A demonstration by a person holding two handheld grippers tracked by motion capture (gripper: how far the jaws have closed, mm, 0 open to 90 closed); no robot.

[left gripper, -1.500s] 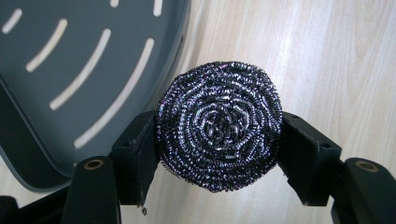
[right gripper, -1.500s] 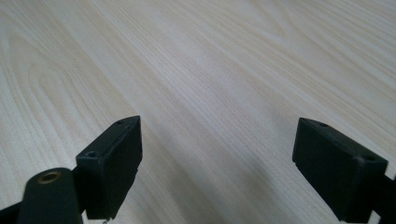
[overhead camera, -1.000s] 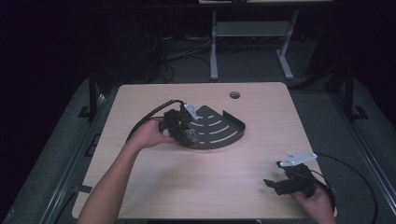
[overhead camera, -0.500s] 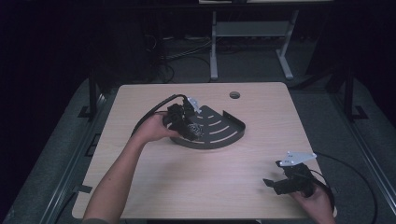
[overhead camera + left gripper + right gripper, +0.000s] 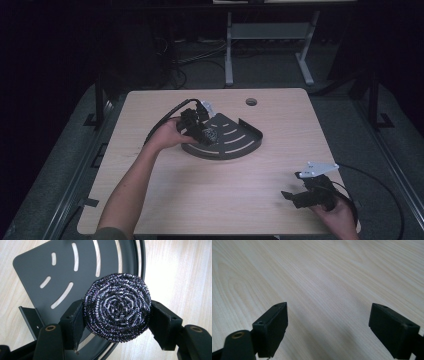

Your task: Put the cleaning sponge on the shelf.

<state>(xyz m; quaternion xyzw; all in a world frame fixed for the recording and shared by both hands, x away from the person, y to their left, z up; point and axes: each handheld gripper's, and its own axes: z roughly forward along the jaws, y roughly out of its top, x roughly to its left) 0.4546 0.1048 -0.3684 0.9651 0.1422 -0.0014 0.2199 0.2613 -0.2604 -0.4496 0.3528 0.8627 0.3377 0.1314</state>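
The left claw (image 5: 117, 315) pinches a round steel scourer (image 5: 117, 307) directly above the slotted tray's (image 5: 35, 267) curved edge, while the right claw (image 5: 328, 330), spread, rests far off.

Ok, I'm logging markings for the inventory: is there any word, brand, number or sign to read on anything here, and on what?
None: no text can be read anywhere.
Shelf: plain dark metal with slots, no label.
Scourer: bare steel coil.
Left gripper, shut on the scourer, and right gripper, open: no lettering.
Table: bare wood grain.
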